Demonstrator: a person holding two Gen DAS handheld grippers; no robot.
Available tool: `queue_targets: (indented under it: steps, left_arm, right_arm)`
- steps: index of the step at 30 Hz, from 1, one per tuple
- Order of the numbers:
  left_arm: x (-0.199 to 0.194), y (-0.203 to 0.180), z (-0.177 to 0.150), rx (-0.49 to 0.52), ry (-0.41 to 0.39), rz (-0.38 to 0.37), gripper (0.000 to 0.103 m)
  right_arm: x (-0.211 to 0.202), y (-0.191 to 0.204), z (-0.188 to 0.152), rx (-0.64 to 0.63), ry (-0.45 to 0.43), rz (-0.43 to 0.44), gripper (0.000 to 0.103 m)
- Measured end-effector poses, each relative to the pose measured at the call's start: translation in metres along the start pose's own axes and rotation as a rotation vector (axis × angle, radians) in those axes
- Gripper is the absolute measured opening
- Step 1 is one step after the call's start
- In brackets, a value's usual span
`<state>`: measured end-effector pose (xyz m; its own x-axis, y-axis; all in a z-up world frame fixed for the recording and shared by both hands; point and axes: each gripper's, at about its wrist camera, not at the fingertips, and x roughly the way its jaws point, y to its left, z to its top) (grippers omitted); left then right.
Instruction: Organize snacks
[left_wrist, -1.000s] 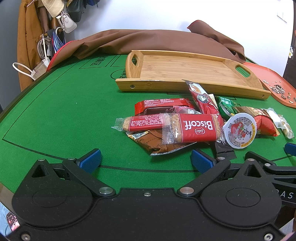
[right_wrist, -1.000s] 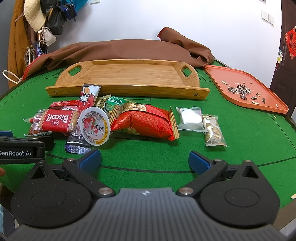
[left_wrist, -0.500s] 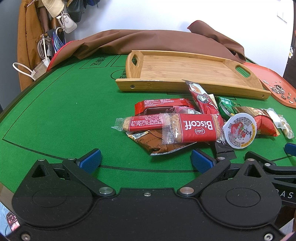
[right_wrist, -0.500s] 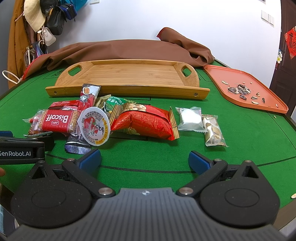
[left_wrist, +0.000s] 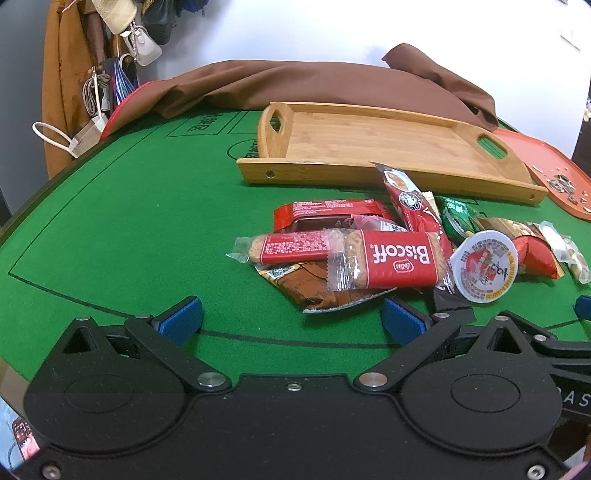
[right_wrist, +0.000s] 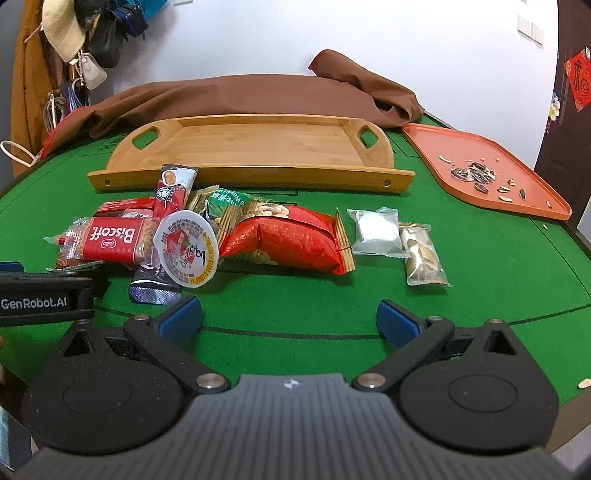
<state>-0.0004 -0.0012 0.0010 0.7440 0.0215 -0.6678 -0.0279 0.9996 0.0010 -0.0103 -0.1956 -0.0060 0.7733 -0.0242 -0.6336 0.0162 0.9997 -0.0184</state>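
A heap of snack packets lies on the green felt table (left_wrist: 129, 229). On top is a red Biscoff packet (left_wrist: 391, 260) (right_wrist: 110, 238), with a round jelly cup (left_wrist: 484, 266) (right_wrist: 186, 253) to its right. A puffy red nut bag (right_wrist: 288, 240), a white packet (right_wrist: 376, 230) and a clear candy packet (right_wrist: 423, 254) lie further right. The empty wooden tray (left_wrist: 369, 140) (right_wrist: 251, 147) stands behind them. My left gripper (left_wrist: 291, 317) is open just short of the heap. My right gripper (right_wrist: 290, 319) is open before the nut bag, holding nothing.
An orange tray (right_wrist: 480, 166) with scattered sunflower seeds sits at the far right. A brown cloth (right_wrist: 240, 92) is bunched along the back of the table. Bags and a hat (right_wrist: 62, 33) hang at the back left. The left gripper's body (right_wrist: 44, 301) shows in the right wrist view.
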Motion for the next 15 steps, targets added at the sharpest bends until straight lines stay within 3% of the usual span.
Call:
queue_targets:
  steps: [15]
  left_arm:
    - [0.0052,0.0056,-0.0013,0.035,-0.035,-0.040,0.103]
  right_arm:
    - [-0.0001,-0.0015,-0.0011,-0.021,-0.009,0.018,0.103]
